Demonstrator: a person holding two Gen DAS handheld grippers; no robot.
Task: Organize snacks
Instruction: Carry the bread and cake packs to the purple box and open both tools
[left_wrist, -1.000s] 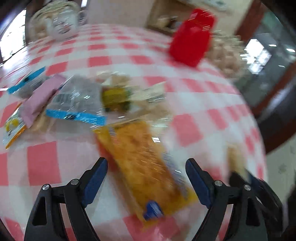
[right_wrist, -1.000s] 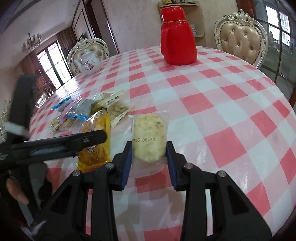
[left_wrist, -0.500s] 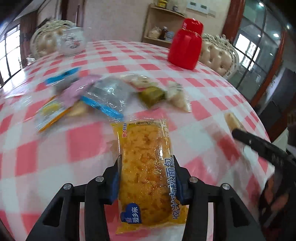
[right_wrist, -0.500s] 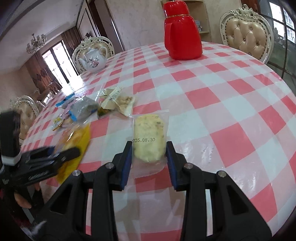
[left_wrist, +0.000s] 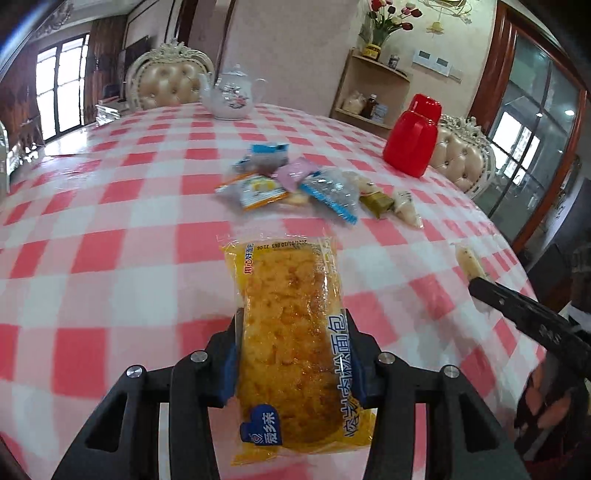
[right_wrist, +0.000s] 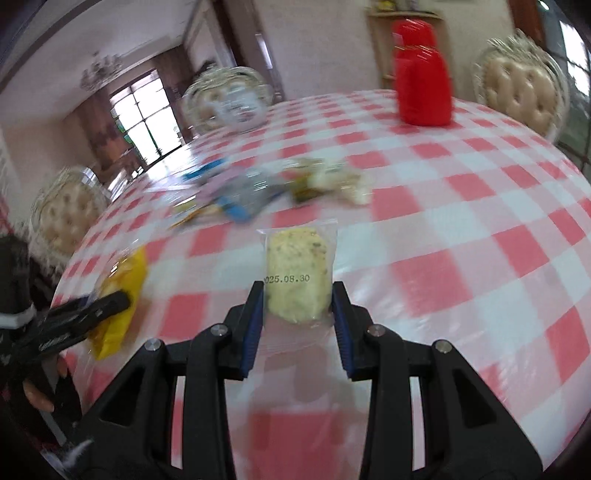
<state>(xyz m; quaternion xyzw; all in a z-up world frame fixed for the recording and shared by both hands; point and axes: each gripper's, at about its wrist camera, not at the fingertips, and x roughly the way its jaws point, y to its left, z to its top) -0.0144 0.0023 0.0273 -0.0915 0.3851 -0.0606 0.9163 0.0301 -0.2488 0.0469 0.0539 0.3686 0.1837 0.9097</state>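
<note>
Since the frame a second back the left gripper (left_wrist: 293, 354) has gone from standing spread over the yellow bread packet (left_wrist: 291, 332) to pinching it across its middle, and the snack pile (left_wrist: 295, 184) has slid from the near centre of the left view to the upper middle.

Nearest in that view, the blue pads press both long sides of the packet, which fills the lower centre; whether it has left the checked tablecloth (left_wrist: 110, 258) I cannot tell. In the right view, the right gripper (right_wrist: 297, 306) is closed on a clear-wrapped pale cake (right_wrist: 297, 273) at frame centre, pads against both sides of the wrapper; that view is blurred with motion.

Further off lie the remaining snacks, loosely overlapping, then the red flask (left_wrist: 410, 144) at upper right and the teapot (left_wrist: 231, 96) at upper centre.

This looks like the carry step: one snack in each hand, drawn clear of the pile. No tray or container shows, so the next move likely calls for laying both packets flat on bare cloth, apart from the heap, before letting go.
</note>
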